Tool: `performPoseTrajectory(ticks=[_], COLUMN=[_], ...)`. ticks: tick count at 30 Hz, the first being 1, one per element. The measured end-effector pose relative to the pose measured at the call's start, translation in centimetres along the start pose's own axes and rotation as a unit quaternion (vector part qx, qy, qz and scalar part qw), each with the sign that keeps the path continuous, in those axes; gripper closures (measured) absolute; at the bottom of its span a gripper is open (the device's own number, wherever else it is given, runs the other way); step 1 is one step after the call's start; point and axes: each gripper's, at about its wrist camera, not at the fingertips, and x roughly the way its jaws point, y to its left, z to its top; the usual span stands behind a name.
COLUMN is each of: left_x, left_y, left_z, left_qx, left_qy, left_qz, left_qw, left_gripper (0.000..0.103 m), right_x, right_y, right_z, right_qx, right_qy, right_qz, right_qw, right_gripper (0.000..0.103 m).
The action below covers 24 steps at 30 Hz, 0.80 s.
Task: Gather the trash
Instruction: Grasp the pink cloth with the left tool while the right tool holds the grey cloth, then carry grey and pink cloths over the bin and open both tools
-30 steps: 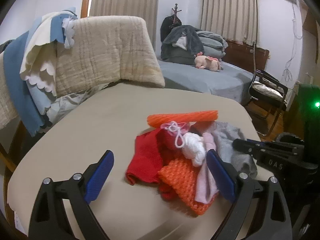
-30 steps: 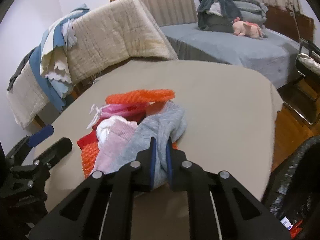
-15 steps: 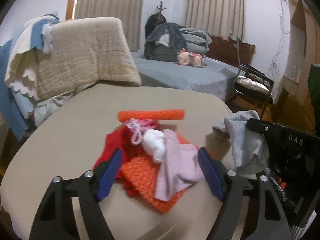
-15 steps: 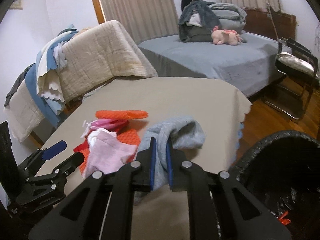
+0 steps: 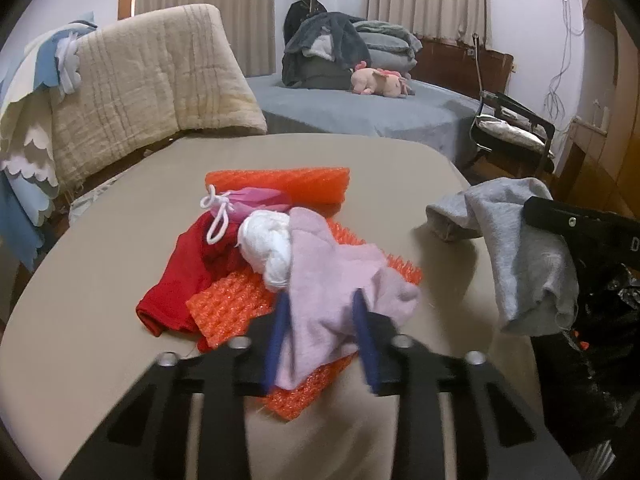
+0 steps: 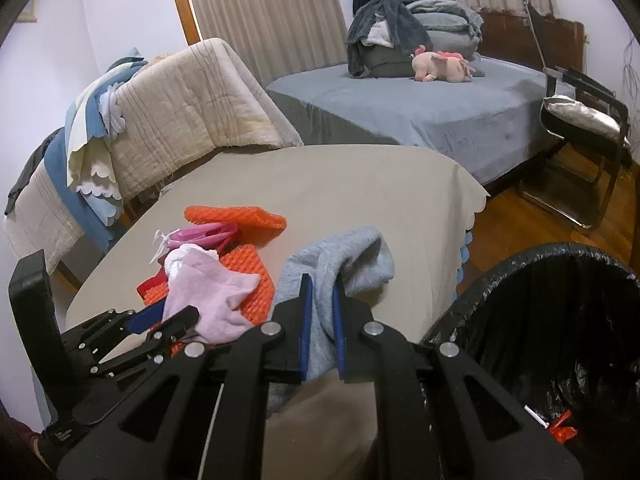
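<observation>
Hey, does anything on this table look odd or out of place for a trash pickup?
Yes. The items gripped look like clothing rather than trash: the right gripper is clamped on a grey sock beside the black-lined bin, and the left gripper's fingers bracket a pink sock on the pile.

The left tongs (image 5: 320,312) have narrowed around the pink cloth (image 5: 336,304); the grey cloth (image 6: 340,264) has lifted clear.

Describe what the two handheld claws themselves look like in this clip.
Both match: the left claw and right claw are matte black linkage frames with triangular cut-outs and silver pivot screws, each finger faced with a blue pad. White lettering marks the right claw's body in the left view. No cables or sleeves visible.
</observation>
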Motion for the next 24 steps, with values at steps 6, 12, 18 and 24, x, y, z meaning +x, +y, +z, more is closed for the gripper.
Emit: performPoseTrajectory(ticks=[6,12,18,24], left_x=[-1.0,-2.9,-4.6,-6.1], left_y=[-0.3,-0.6,-1.8,-3.1], left_z=[0.2,1.1,2.3,3.4], left_qx=[0.002,-0.003,0.001,0.009], left_qy=[-0.014,-0.037,-0.058,-0.077], left_qz=[-0.005,-0.020,-0.038,-0.053], left_qw=[0.9999,0.9991,0.9976,0.9955], left_gripper=[0.094,0.095,0.095,0.095], right_x=[-0.4,-1.6,-3.6,-5.6], right_y=[0.1,0.2,0.0,-0.7], right_z=[0.0,0.5,1.3,1.7], right_qx=[-0.004,-0.006,-0.008,-0.005], right_qy=[-0.005,-0.019,-0.039,-0.055], right_qz=[0.001,0.000,-0.004,-0.011], right_qw=[1.000,1.000,0.999,0.998], right_gripper=[0.094,0.094,0.094,0.094])
